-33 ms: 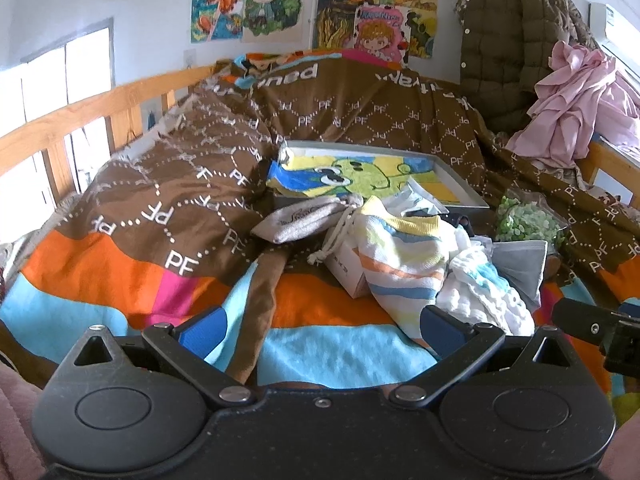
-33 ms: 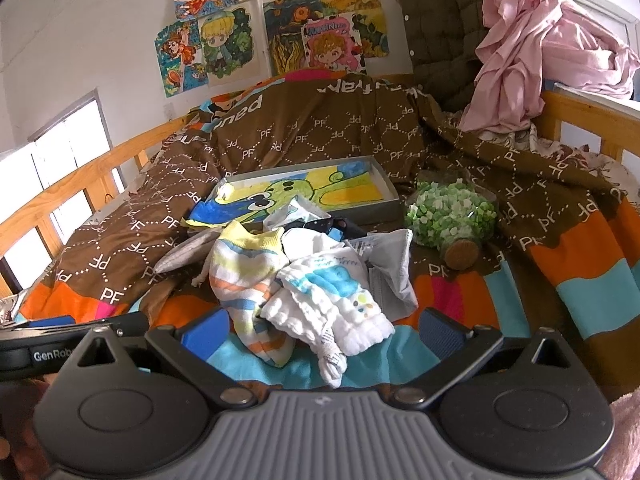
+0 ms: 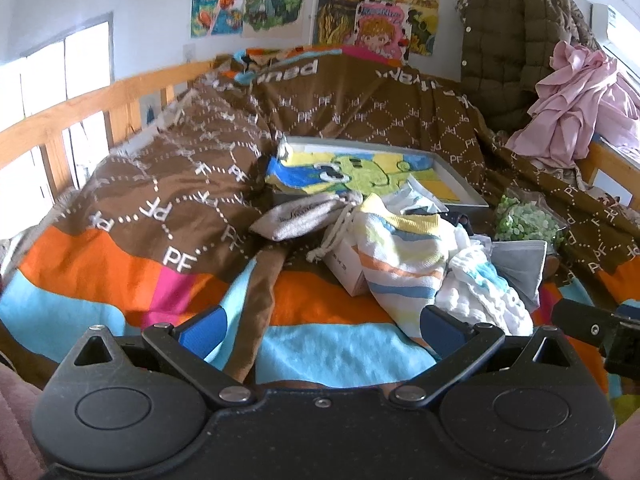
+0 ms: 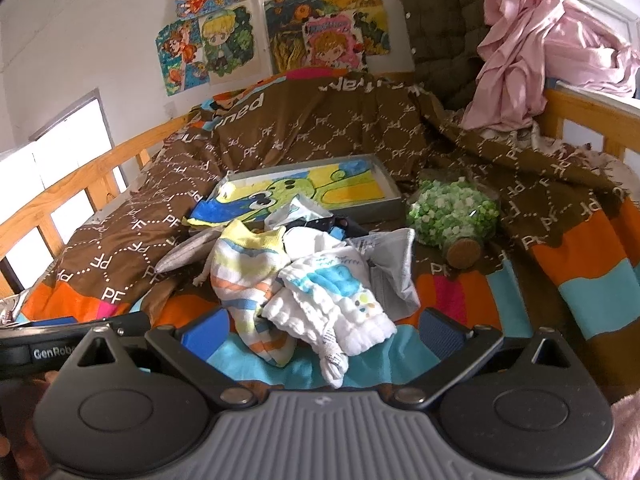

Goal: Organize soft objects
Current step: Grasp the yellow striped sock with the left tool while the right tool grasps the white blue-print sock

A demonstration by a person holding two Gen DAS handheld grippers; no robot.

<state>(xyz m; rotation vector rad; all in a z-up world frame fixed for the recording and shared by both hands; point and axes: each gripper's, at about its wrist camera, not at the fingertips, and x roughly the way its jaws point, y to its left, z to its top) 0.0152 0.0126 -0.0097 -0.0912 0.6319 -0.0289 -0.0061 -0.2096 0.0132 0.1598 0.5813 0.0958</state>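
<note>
A heap of soft things lies on the patterned bedspread (image 3: pixel 120 280). It holds a striped sock (image 3: pixel 400 256) (image 4: pixel 244 272), a white crinkled cloth with blue print (image 3: pixel 484 288) (image 4: pixel 332 300), a grey drawstring pouch (image 3: pixel 304 220) (image 4: pixel 180 254) and a grey face mask (image 3: pixel 520 264) (image 4: pixel 392 276). My left gripper (image 3: pixel 322 326) is open, low over the bedspread, just left of and in front of the heap. My right gripper (image 4: pixel 323 330) is open too, and the white cloth's knotted tail lies between its fingers.
Behind the heap a shallow tray with a cartoon picture (image 3: pixel 460 184) (image 4: pixel 384 184) lies flat. A corked jar of green beads (image 4: pixel 452 216) lies on its side to the right. A small white box (image 3: pixel 344 268) sits under the sock. Wooden rails (image 3: pixel 80 108) run along the left side and the far right of the bed. A pink garment (image 4: pixel 540 60) hangs at the right.
</note>
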